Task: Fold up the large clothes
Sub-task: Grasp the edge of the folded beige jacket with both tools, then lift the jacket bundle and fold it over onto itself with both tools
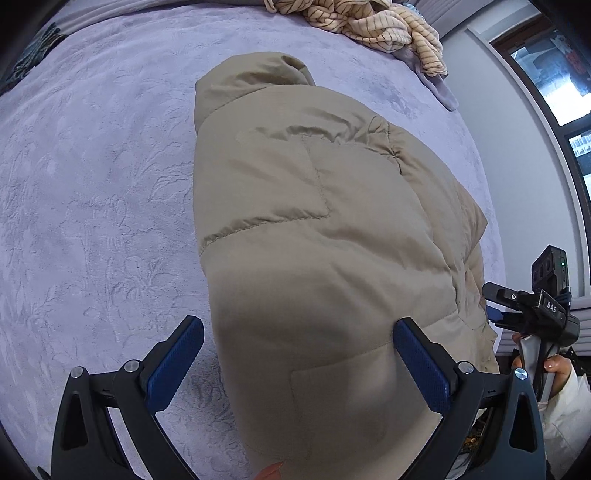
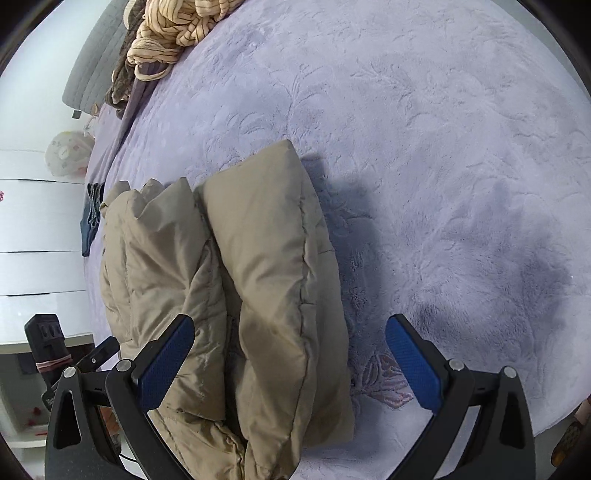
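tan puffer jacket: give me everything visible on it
The tan puffer jacket is quilted and padded, in matte, nylon-looking fabric with stitched seams and a patch pocket. It lies folded into a thick bundle on the lilac bedspread; the right wrist view shows two puffy layers side by side. Neither open hand-held gripper visibly grips it.

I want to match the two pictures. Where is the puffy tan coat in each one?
Left wrist view: the tan coat fills the middle, running from the top centre down to the bottom edge, between the open left tool.
Right wrist view: the coat lies folded left of centre, reaching the bottom edge, partly between the open right tool.
Shared landmark: the striped cloth bunched at the top, on the purple blanket.
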`<state>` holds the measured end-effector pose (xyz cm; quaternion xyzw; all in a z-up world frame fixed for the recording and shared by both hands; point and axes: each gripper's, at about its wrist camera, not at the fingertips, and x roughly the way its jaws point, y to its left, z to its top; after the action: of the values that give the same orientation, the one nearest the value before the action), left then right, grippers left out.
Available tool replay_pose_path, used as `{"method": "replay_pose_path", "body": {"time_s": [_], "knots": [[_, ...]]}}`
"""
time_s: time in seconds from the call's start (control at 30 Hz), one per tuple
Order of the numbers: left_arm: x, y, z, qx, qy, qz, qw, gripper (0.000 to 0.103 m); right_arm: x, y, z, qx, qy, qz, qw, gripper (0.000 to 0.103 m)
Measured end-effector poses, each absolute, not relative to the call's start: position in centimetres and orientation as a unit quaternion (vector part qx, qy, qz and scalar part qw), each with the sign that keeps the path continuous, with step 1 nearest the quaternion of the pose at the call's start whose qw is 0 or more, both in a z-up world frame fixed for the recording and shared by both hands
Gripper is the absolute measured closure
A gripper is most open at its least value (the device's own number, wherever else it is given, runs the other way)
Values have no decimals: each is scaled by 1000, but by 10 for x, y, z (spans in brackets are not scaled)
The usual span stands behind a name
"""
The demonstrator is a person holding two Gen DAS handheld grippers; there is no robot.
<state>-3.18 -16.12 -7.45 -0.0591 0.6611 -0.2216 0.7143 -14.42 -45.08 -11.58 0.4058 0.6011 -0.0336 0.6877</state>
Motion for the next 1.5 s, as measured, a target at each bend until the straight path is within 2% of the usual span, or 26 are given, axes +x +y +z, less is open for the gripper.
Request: {"method": "replay_pose_path", "body": {"time_s": [0.33,0.53,0.83,1.13,1.37,1.5], "knots": [[-17,-157,-94,-109,676,-226,693,0,-137,-466,-170,512,577,8,636,0],[-15,-160,-96,-108,675,-230,692,0,-124,-461,-167,585,517,103,616,0],[8,-138,-102,-149,658,-259,692,0,-83,-420,-146,411,616,158,653,0],[19,-131,-163,-285,676,-316,602,0,-63,-406,-181,407,643,168,626,0],[14,-168,-145,-202,671,-283,655,0,-58,-399,-186,429,634,163,622,0],[10,-191,-123,-145,654,-270,692,12,-63,-399,-185,445,639,141,611,2]]}}
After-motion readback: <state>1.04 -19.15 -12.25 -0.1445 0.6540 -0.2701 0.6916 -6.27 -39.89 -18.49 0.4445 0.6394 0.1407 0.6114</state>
